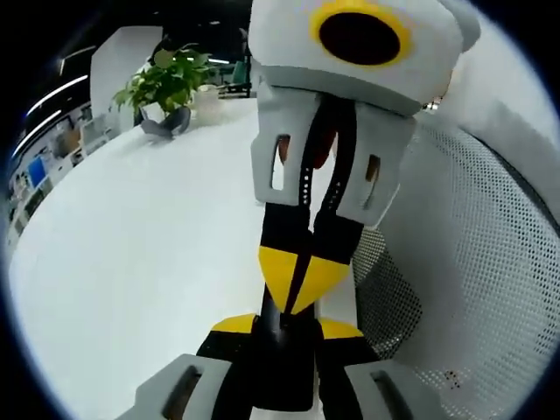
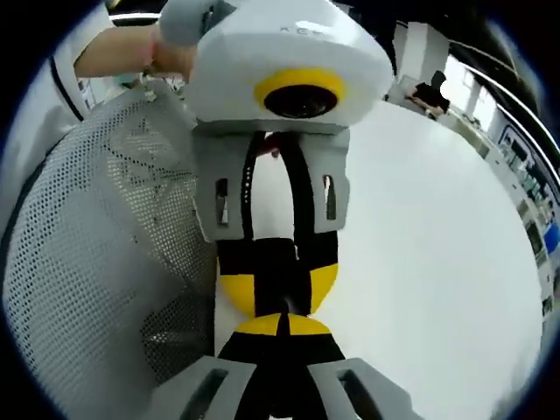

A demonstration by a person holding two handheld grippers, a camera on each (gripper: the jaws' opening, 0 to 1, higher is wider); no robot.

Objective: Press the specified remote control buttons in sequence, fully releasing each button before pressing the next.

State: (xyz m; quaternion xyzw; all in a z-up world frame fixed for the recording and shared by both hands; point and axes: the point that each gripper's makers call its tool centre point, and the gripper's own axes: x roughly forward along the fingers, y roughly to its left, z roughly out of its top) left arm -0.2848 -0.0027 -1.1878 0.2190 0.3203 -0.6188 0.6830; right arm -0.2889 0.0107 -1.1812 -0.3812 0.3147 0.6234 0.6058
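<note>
The left gripper [image 1: 287, 325] rises from the bottom of the left gripper view with its yellow-tipped jaws held slightly apart. They are clamped on a narrow black body, which appears to be the remote control [image 1: 284, 367]. It is seen end-on and in shadow, so no buttons can be made out.

The right gripper [image 1: 297, 280] comes down from the top of that view, facing the left one. Its jaws are pressed together into a single yellow wedge, and the point of the wedge meets the top of the black body held by the left jaws.

In the right gripper view the right gripper [image 2: 284, 328] has its two black and yellow jaws closed against each other along a thin centre line. Directly ahead, tip to tip with it, is the left gripper [image 2: 278, 284]. A person's hand [image 2: 131, 52] grips its grey body at the top left.

Both tools are held above the near edge of a white table [image 1: 131, 262], beside a grey mesh chair back [image 1: 472, 262]. The chair back also shows on the left of the right gripper view [image 2: 87, 262].

At the far edge of the table stands a potted plant [image 1: 166, 83] with green leaves. A small grey object [image 1: 166, 124] lies at its foot, too blurred to name.
</note>
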